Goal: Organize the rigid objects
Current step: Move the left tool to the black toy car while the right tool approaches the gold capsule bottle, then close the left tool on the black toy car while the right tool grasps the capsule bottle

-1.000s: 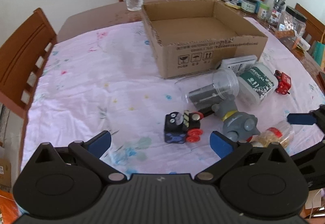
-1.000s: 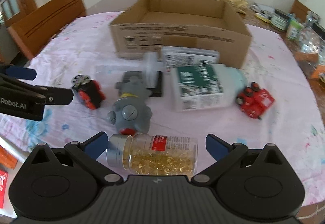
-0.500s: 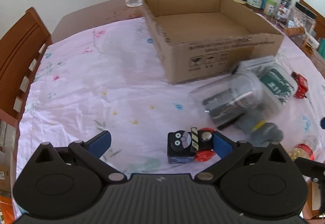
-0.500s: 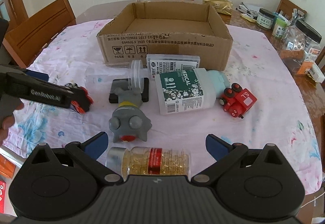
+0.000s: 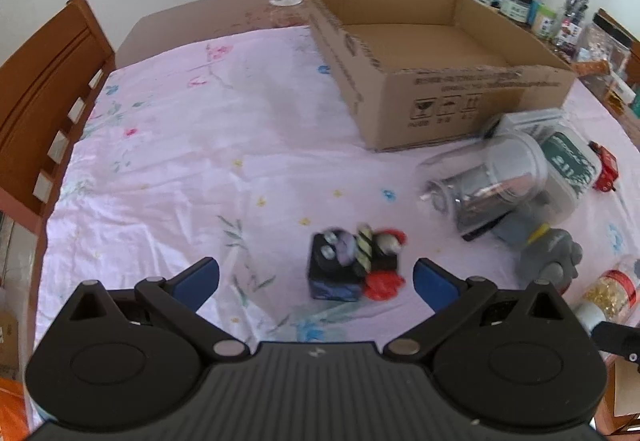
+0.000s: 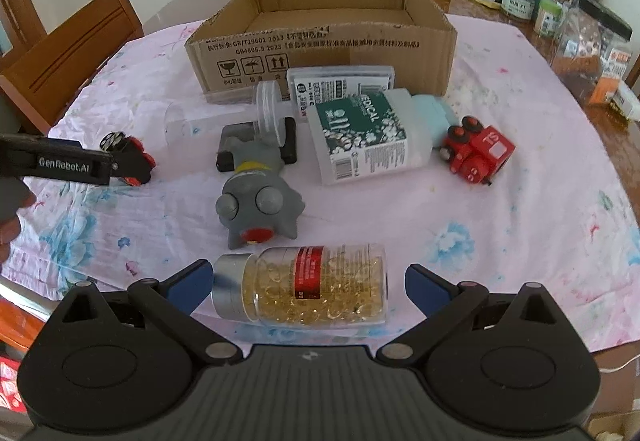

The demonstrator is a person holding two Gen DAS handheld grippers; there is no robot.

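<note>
Cardboard box (image 5: pixel 460 97) sits empty; both your grippers, left gripper (image 5: pixel 316 281) and right gripper (image 6: pixel 306 281), gape, straddling toy train (image 5: pixel 354 267) and capsule bottle (image 6: pixel 304 289). Close, then lift.

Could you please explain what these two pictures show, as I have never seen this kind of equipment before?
No robot: a person holds a two-finger gripper in each hand, each with a camera looking along its fingers. The left gripper is open around a black toy train. The right gripper is open around a lying bottle of yellow capsules. Nothing is held. On the flowered tablecloth also lie a grey toy, a red toy train, a medical bottle and an empty cardboard box.
</note>
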